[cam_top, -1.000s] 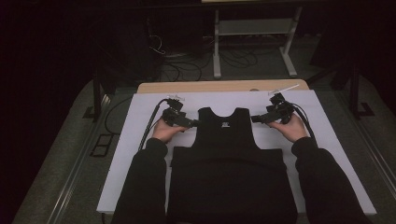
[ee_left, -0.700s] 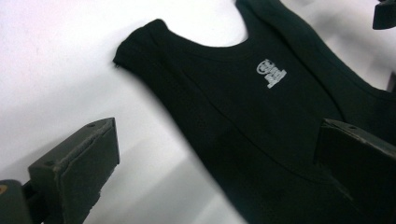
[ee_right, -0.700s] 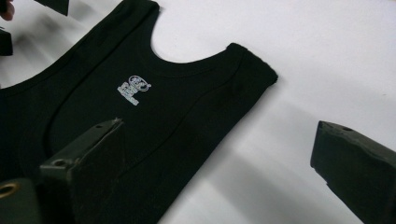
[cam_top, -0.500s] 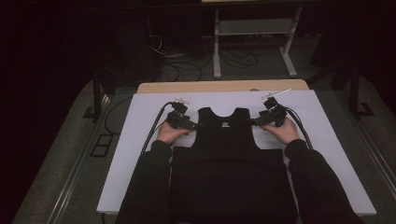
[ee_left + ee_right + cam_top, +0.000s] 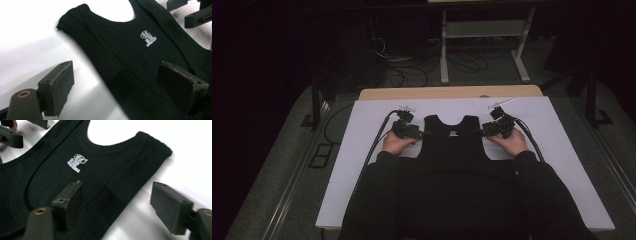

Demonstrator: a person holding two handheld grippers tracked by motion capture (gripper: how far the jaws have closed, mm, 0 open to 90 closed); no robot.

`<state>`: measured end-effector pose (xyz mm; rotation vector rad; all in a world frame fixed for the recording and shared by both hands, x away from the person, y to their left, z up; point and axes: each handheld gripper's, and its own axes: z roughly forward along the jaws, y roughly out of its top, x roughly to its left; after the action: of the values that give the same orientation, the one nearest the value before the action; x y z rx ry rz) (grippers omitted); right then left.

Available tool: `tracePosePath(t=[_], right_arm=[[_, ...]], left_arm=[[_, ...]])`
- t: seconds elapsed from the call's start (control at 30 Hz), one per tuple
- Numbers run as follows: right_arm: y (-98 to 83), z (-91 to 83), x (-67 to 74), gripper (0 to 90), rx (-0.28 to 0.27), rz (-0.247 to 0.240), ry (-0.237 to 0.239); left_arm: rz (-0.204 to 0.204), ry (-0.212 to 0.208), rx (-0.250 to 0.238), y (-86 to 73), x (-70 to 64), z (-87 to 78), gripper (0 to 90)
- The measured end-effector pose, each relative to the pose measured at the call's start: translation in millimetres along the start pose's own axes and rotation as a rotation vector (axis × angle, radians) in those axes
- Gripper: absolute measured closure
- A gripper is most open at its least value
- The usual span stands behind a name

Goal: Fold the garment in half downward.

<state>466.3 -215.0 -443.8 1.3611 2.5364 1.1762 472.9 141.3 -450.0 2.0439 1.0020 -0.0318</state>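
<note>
We see a dim room with cables on the floor and a white frame at the top of the high view; below it lies a white-covered worktop [image 5: 362,165], its wooden edge showing at the far side. A black tank top [image 5: 451,137] lies flat in the middle of that view, neck toward the top of the frame, its lower part hidden under the person's dark sleeves.

From above, the left tool [image 5: 421,133] sits at the garment's left shoulder strap and the right tool [image 5: 482,133] at the right strap, but the picture is too dark and small to judge their jaws.

The left gripper view makes that plain: one pad [image 5: 60,87] hangs over bare white at lower left, the other over black fabric at lower right, the strap's edge running between them. The jaws have just been closing, yet they stand apart and, as far as we can tell, do not press the cloth. This view also brings out a small white logo [image 5: 148,38] below the neckline.

The right gripper view mirrors it: one pad over fabric, one over white, a gap between, jaws likewise just closing.
</note>
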Motion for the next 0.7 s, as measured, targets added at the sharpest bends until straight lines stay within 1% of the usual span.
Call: tracePosePath(t=[0.03,0.1,0.17,0.3,0.33,0.4,0.5,0.57,0.6,0.67,0.7], right_arm=[[0.0,0.8,0.7,29.7,0.002,0.004,-0.008],[-0.2,2.3,0.9,35.8,0.001,0.010,-0.015],[-0.6,3.4,0.6,36.6,0.003,0.014,-0.019],[-0.7,4.5,0.3,42.0,0.001,0.018,-0.021],[-0.6,4.9,0.7,42.5,0.001,0.018,-0.029],[-0.5,5.2,1.2,45.1,-0.001,0.015,-0.030],[-0.6,6.4,2.4,50.0,-0.005,0.013,-0.034],[-0.5,7.3,3.5,54.4,-0.007,0.008,-0.034],[-0.3,7.7,4.0,56.8,-0.007,0.006,-0.034],[-0.5,9.5,4.7,63.4,-0.011,0.005,-0.024],[-0.4,10.1,5.4,66.0,-0.010,0.013,-0.030]], left_arm=[[-0.004,0.002,-0.003,0.2,0.1,0.1,17.2],[-0.008,0.008,-0.006,0.2,0.1,0.8,19.1],[-0.021,0.012,-0.013,0.6,0.0,1.2,21.0],[-0.022,0.015,-0.016,0.2,0.2,1.1,23.4],[-0.021,0.017,-0.019,0.2,-0.2,1.5,24.8],[-0.011,0.022,-0.020,0.3,-1.2,2.7,29.1],[-0.009,0.054,-0.023,1.3,-4.9,5.5,38.8],[-0.007,0.052,-0.020,1.6,-5.4,6.5,43.2],[-0.015,0.051,-0.026,1.7,-6.3,7.5,44.9],[-0.012,0.051,-0.024,1.7,-6.7,8.2,48.8],[-0.014,0.053,-0.018,1.7,-6.6,8.2,53.2]])
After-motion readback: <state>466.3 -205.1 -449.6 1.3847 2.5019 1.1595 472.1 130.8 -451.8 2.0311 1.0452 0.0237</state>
